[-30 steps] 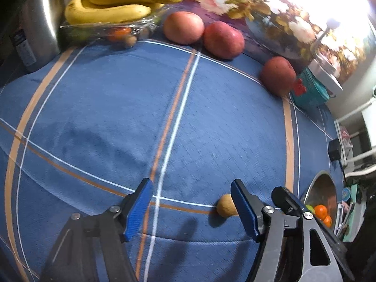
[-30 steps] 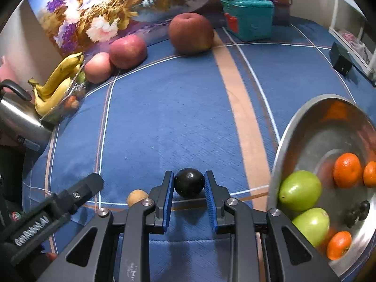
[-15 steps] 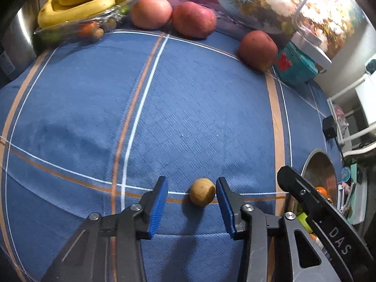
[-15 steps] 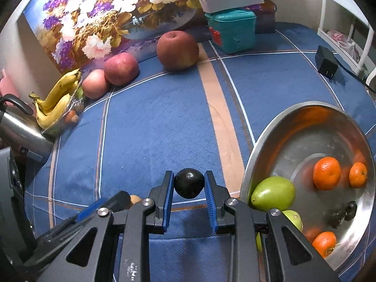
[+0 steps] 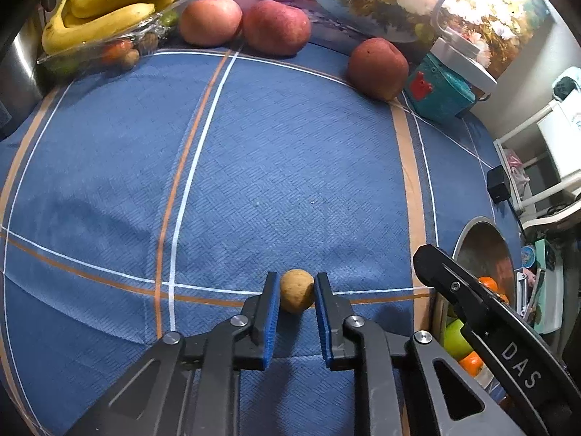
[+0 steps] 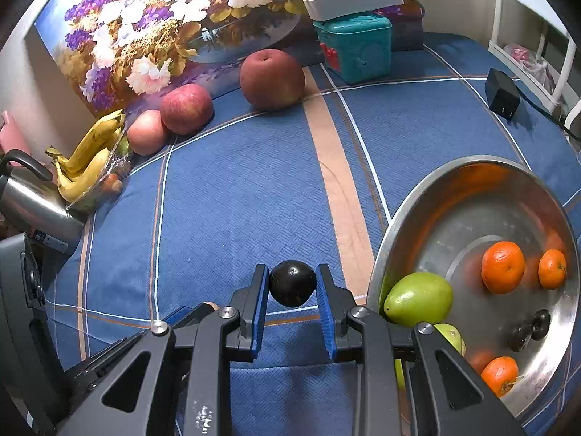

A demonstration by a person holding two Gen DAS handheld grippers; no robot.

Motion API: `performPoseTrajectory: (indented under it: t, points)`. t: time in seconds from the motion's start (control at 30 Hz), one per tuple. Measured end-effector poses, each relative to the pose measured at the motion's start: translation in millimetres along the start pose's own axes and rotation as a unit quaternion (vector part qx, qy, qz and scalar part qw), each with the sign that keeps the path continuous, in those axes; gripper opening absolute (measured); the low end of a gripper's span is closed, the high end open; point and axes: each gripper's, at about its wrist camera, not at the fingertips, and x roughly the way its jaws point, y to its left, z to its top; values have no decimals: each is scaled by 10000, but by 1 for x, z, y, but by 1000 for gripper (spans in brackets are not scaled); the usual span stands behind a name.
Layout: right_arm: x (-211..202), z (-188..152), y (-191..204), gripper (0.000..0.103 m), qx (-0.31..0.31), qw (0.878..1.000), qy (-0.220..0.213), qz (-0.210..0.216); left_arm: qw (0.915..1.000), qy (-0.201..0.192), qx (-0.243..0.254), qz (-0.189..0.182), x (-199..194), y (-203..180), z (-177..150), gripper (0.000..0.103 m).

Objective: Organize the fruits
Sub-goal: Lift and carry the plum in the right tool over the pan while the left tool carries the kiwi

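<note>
Count of fruit on view. Three large red apples stand along the far edge of the blue checked tablecloth point(image 6: 232, 200): a pale pink-red one point(image 6: 147, 132), a deeper red one point(image 6: 186, 109) touching it, and a darker russet one point(image 6: 272, 79) apart toward 1 o'clock, just beside the teal plastic box point(image 6: 357, 48). One bunch of yellow bananas point(image 6: 87, 161) lies at 10 o'clock on clear wrapping, next to the steel kettle point(image 6: 32, 203).

The round stainless steel bowl point(image 6: 454, 196) at 3 o'clock holds two green oval fruits point(image 6: 417, 299), three orange tangerines showing clearly point(image 6: 503, 267), and one small dark fruit point(image 6: 530, 330).

Two small fruits are in hand. The right gripper point(image 6: 292, 283) has its blue pads pressed on both sides of a small glossy black round fruit point(image 6: 292, 283), smooth-skinned with a faint highlight, held at the fingertips just left of the bowl's rim; whether it clears the cloth cannot be told.

The left gripper point(image 5: 297, 290) stands narrowly parted around a small matt tan-brown round fruit point(image 5: 297, 290), dull and lightly speckled. Both pads sit right against its sides; the left one looks to be touching, but a firm grip cannot be confirmed. It rests on the cloth at 6 o'clock of the left wrist view, on the white and orange stripe crossing
</note>
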Motion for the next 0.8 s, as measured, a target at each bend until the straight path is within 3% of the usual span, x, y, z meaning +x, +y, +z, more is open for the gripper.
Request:
performPoseTrajectory:
  t: [0.1,0.43,0.6,0.8]
  points:
    - [0,0,0,27,0,10000,4,-1,10000,-36,-36,-49,-5,3,0,14]
    - [-2,0,0,27,-14,10000,8,14,9998,-35,-178,-44,-9,17,0,15]
    - [-2,0,0,27,3,10000,9,11,9995,81,-237,-199,-4,19,-1,24]
    - [-2,0,-1,27,1,10000,5,15,9990,201,-248,-302,1,15,-4,28]
